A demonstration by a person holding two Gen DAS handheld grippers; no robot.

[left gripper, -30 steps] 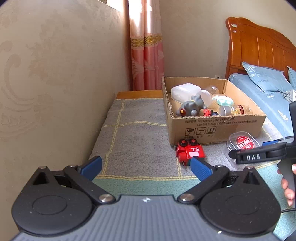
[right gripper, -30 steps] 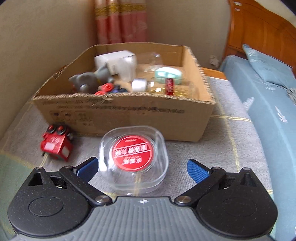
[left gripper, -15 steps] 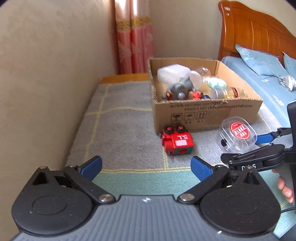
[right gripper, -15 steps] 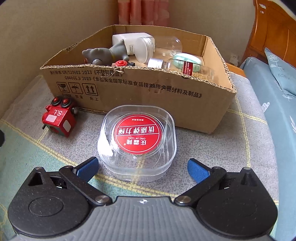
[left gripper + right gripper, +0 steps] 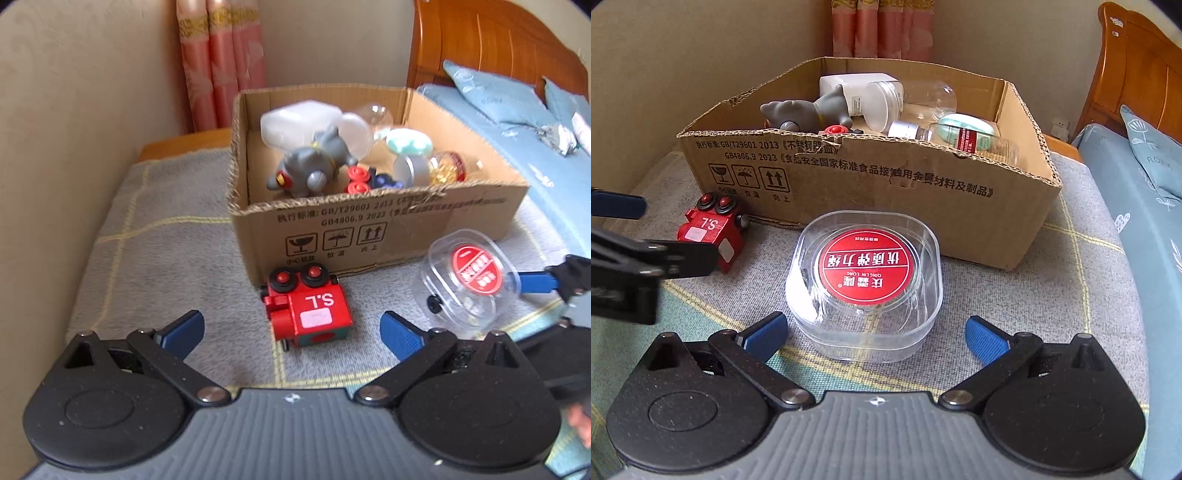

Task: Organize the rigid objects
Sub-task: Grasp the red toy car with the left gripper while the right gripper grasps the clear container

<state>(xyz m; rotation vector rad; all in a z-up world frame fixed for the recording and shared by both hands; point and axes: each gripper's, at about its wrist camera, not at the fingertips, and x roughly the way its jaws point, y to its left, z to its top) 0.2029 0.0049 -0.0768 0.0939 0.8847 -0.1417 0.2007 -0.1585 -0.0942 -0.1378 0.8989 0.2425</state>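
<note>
A red toy truck [image 5: 308, 308] marked "S.L" lies on the grey blanket just in front of my open left gripper [image 5: 291, 330]; it also shows in the right wrist view [image 5: 711, 236]. A clear plastic case with a red round label [image 5: 864, 280] stands on the blanket right ahead of my open right gripper [image 5: 873, 334]. In the left wrist view the case [image 5: 467, 280] appears between the right gripper's blue fingers [image 5: 535, 281]. Behind both stands an open cardboard box [image 5: 871, 184] holding a grey toy animal [image 5: 308, 168], jars and bottles.
A beige wall [image 5: 74, 110] runs along the left, with a pink curtain [image 5: 221, 62] in the corner. A bed with blue bedding [image 5: 1137, 206] and a wooden headboard [image 5: 491, 48] lies to the right. The left gripper's body [image 5: 628, 266] juts into the right wrist view.
My left gripper has moved forward and right toward the red truck. My right gripper has closed in on the clear case. Both stay open.
</note>
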